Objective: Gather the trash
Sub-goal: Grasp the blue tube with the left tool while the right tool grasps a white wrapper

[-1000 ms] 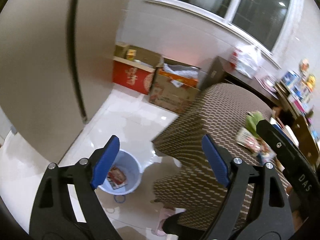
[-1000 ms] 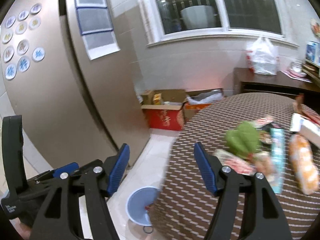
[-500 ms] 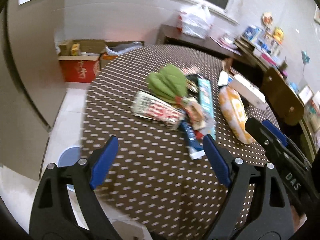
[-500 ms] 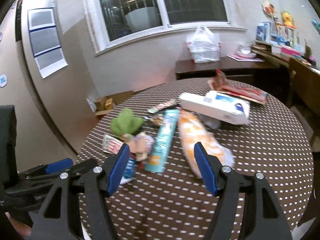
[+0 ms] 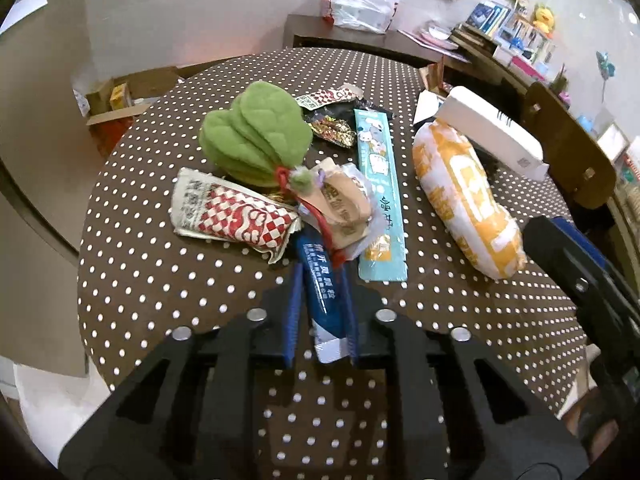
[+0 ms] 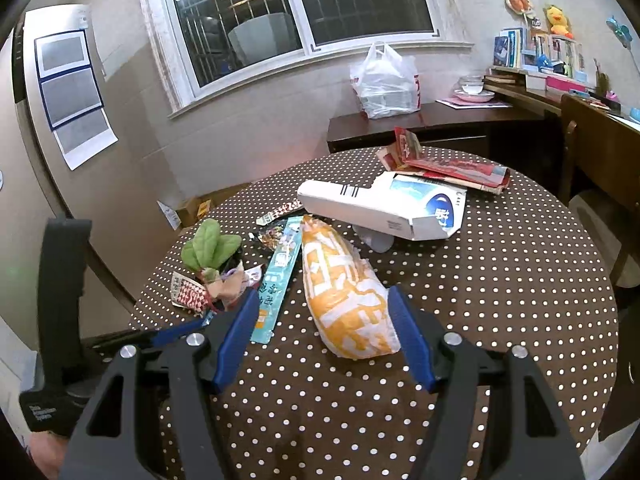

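My left gripper [image 5: 320, 312] is shut on a blue tube wrapper [image 5: 320, 280] lying on the dotted table [image 5: 160, 280]. Beside it lie a red-checkered wrapper [image 5: 232, 216], a brown snack packet [image 5: 344, 208], a light-blue flat pack [image 5: 380, 184] and an orange-and-white bag [image 5: 464, 196]. My right gripper [image 6: 320, 336] is open and empty, its jaws on either side of the near end of the orange-and-white bag [image 6: 344, 300]. The left gripper [image 6: 176, 332] shows at the left in the right wrist view.
A green plush leaf toy [image 5: 256, 136], a white box [image 6: 380, 208] and red packets [image 6: 440, 164] also lie on the table. A chair [image 6: 592, 148] stands at the right, a sideboard with a plastic bag [image 6: 384, 84] behind. Cardboard boxes [image 5: 116, 100] sit on the floor.
Both grippers swung from the bin and floor to the table. My left gripper closed on the blue tube wrapper. My right gripper came down around the orange bag's end.
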Demonstrator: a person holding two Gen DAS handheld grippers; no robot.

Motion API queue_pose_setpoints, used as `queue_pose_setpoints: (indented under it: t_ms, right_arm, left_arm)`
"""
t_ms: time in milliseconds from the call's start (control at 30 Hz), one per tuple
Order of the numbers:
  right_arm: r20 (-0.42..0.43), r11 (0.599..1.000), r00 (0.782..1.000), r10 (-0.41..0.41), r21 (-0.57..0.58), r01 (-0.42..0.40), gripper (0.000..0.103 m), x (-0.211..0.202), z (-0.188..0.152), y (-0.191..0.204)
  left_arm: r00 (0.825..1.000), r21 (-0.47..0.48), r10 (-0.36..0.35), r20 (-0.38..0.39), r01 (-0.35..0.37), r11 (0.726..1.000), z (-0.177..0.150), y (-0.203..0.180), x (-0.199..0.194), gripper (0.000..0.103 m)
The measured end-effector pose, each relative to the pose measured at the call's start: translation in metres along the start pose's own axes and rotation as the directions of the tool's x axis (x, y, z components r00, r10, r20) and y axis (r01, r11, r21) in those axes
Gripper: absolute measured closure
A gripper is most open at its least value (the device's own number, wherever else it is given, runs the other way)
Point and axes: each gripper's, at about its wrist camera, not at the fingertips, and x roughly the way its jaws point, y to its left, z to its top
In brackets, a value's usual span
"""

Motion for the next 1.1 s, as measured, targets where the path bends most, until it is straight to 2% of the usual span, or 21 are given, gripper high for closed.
queue_pose_setpoints:
  t_ms: [267,567,733,867,1000,1100]
  right_arm:
    - [-0.018,0.999,0.998,0.052,-0.005,-0.052,0.037,0.004,0.000,0.017]
    - [-0.059,0.988,0.989,0.138,-0.062,-0.142,0.037,0.016,0.002,0.064]
    - [-0.093,0.979,0.979,0.181,-0.080,-0.189,0.037,0.027,0.004,0.090]
    - [-0.164,0.959,0.960,0.229,-0.128,-0.251,0.037,0.044,0.005,0.119]
    - [-0.265,0.942,0.931,0.252,-0.152,-0.299,0.037,0.073,-0.002,0.148]
    - [-0.320,0.937,0.915,0.245,-0.166,-0.309,0.045,0.093,-0.006,0.163]
  left_arm:
    - [0.996,0.013,-0.083,0.032,0.083,0.996,-0.019,0.013,-0.039,0.090]
    - [0.990,-0.023,-0.103,0.100,0.106,0.994,-0.038,0.047,-0.087,0.090]
    - [0.994,-0.064,-0.104,0.044,0.106,0.992,-0.049,0.071,-0.075,0.090]
    - [0.993,-0.092,-0.117,0.032,0.119,0.989,-0.056,0.081,-0.069,0.090]
    - [0.994,-0.102,-0.102,0.039,0.106,0.989,-0.057,0.089,-0.071,0.090]
    - [0.996,-0.121,-0.076,0.040,0.080,0.989,-0.058,0.101,-0.072,0.090]
